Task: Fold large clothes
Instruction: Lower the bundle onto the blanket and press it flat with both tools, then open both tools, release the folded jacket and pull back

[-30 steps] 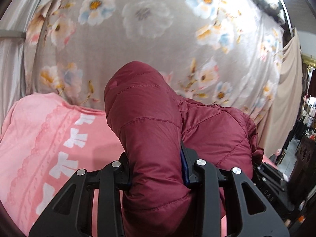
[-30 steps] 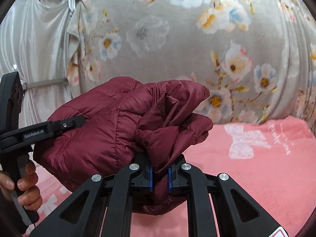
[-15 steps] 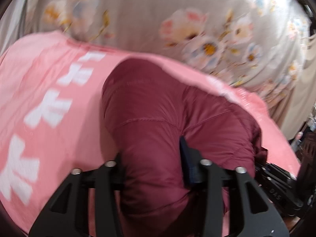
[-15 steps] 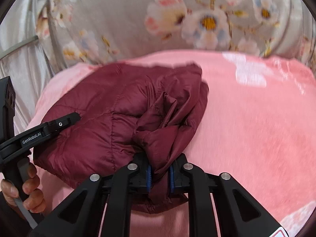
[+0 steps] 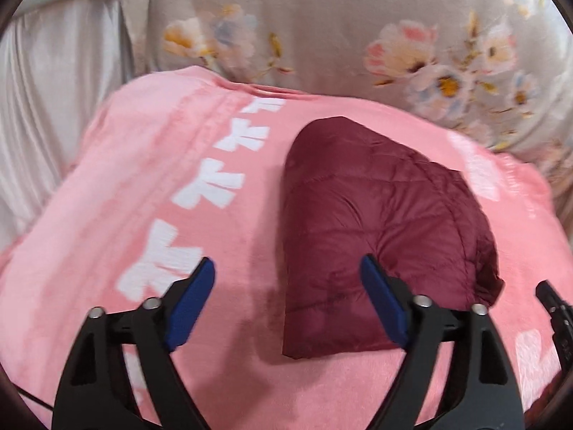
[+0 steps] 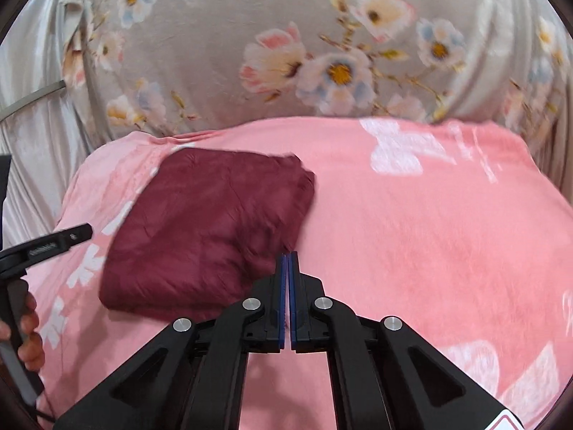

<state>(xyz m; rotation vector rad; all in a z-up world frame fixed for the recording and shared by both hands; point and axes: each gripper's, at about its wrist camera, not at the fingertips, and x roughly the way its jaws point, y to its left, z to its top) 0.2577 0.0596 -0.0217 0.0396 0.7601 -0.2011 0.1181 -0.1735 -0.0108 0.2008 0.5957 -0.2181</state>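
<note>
Between the left gripper's [image 5: 286,279] blue pads nothing is being held: its jaws are standing wide apart, framing the near edge of the folded jacket [image 5: 376,236] without touching it. Right gripper [image 6: 288,261]: jaws are pressing together on empty air, tips hovering just beside the jacket's near right corner.

Item: maroon quilted jacket, lying as a compact folded bundle on the pink blanket [image 6: 412,233], toward its left half in the right wrist view.

Step, as judged: the fold is looking complete and the bundle is sitting released. The next move is probably calling for a light press to flatten the puffy layers, or a withdrawal of both tools; the padding may be springing open.

Surroundings: floral grey sheet [image 6: 286,36] is hanging behind.

Writing: the left gripper's side arm [image 6: 46,247] is carrying a pale printed label, too blurred to read. White bow motifs on the blanket are showing no legible text.
</note>
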